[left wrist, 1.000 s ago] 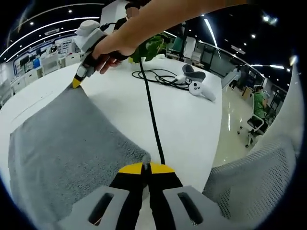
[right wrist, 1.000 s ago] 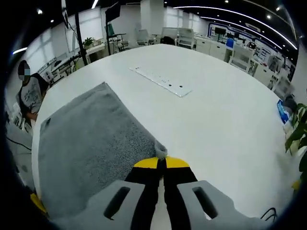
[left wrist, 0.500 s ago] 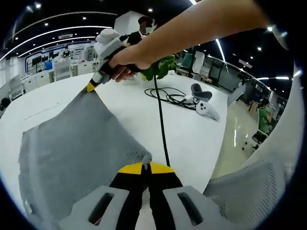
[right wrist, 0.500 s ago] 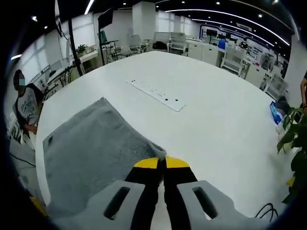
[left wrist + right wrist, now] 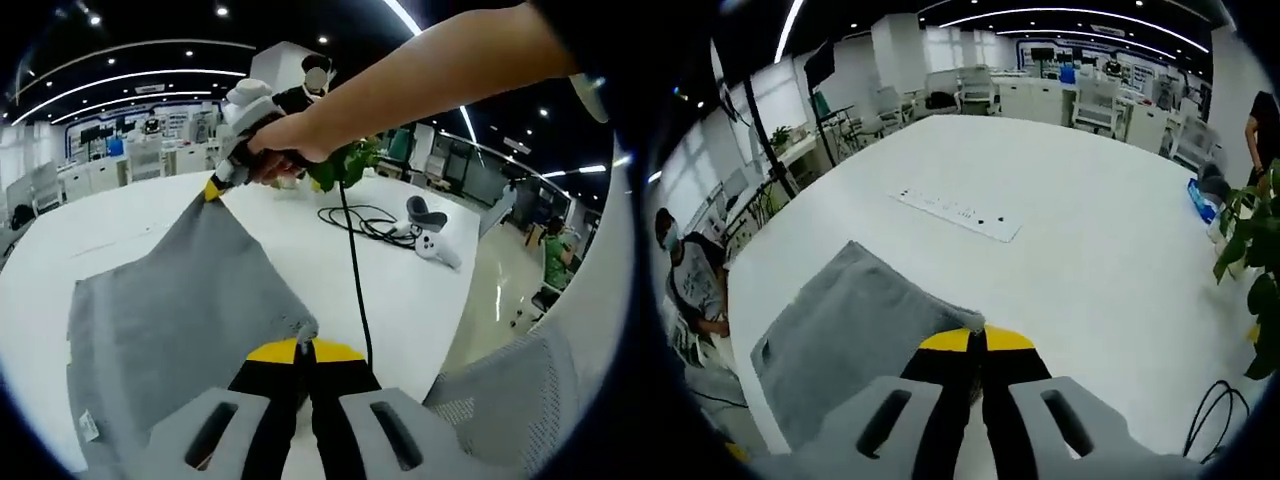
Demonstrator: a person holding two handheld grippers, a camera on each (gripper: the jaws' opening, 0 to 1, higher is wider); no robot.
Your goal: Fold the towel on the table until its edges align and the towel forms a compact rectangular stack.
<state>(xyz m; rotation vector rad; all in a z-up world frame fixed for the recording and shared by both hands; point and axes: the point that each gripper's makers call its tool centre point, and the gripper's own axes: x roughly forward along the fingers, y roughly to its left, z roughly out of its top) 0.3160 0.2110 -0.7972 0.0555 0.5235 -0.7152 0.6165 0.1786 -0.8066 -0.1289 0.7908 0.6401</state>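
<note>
In the left gripper view the left gripper (image 5: 303,347) has its yellow-tipped jaws pressed together on one corner of the grey towel (image 5: 175,300), a small tuft of cloth poking out just above the tips. The towel slopes away from that corner, spread over the white desk (image 5: 410,280) toward the left, with a small white label (image 5: 88,425) near its lower left edge. At the far corner the right gripper (image 5: 215,187) pinches the cloth and holds it raised, gripped by a hand (image 5: 285,150) on a bare forearm that reaches in from the upper right. A black cable (image 5: 357,275) runs across the desk from near the left gripper toward a coil of cable beside a white controller (image 5: 432,243); a green plant (image 5: 345,160) stands behind the hand, and a mesh chair back (image 5: 510,400) fills the lower right. In the right gripper view the right gripper (image 5: 973,340) is likewise closed on a towel corner (image 5: 965,320), the towel (image 5: 845,340) dropping away to the left with its label (image 5: 765,351) near the far edge. Beyond it on the desk (image 5: 1090,260) lies a long white strip (image 5: 958,213), well apart from the towel. Plant leaves (image 5: 1250,250) show at the right, and a person (image 5: 690,290) sits past the desk's left edge.
</note>
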